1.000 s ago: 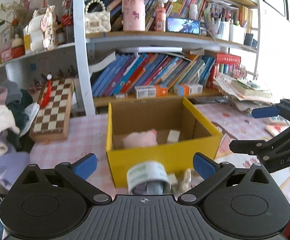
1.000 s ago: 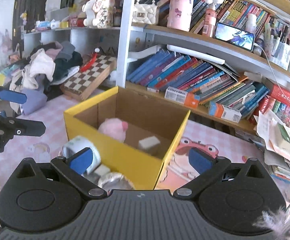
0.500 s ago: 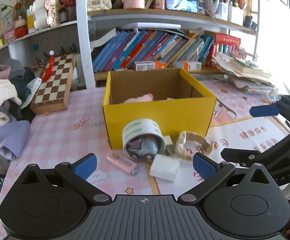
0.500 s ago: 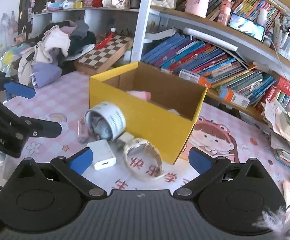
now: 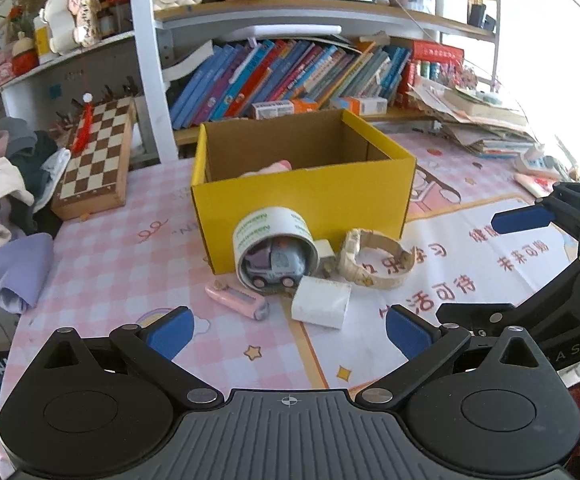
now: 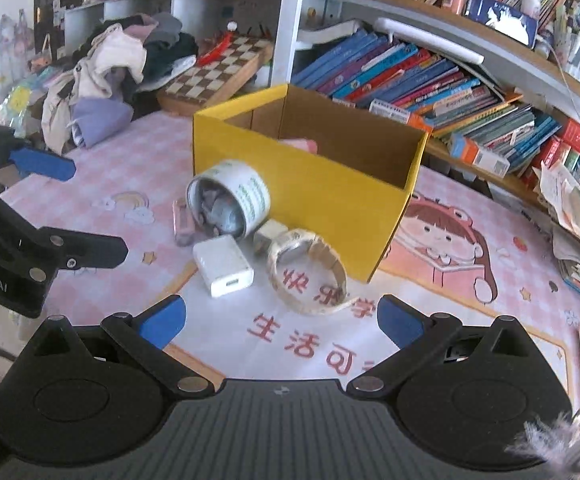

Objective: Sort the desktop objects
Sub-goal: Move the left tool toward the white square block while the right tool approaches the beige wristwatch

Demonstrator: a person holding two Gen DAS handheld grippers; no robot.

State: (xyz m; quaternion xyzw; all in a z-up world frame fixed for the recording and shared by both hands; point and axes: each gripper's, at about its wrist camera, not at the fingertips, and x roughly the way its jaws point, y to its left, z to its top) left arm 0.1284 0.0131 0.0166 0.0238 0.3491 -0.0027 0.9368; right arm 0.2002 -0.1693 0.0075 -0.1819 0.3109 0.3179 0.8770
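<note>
A yellow cardboard box (image 5: pixel 305 200) (image 6: pixel 321 196) stands open on the desk with a pink soft thing (image 5: pixel 274 168) inside. In front of it lie a white tape roll (image 5: pixel 274 240) (image 6: pixel 242 192) with a small toy car (image 5: pixel 276 266) in its core, a pink knife-like tool (image 5: pixel 236 300), a white charger block (image 5: pixel 321 307) (image 6: pixel 224 266) and a beige watch (image 5: pixel 373 264) (image 6: pixel 309 276). My left gripper (image 5: pixel 288 332) is open and empty, short of the objects. My right gripper (image 6: pixel 280 320) is open and empty, near the watch.
A chessboard (image 5: pixel 94 156) and a pile of clothes (image 5: pixel 2 184) lie at the left. Shelves of books (image 5: pixel 290 76) run behind the box. Stacked papers (image 5: pixel 485 124) sit at the right. The desk has a pink printed mat (image 6: pixel 441 248).
Both grippers have pulled back from the box and lowered, bringing the tape roll, charger, watch and pink tool fully into view. Both stayed open.
</note>
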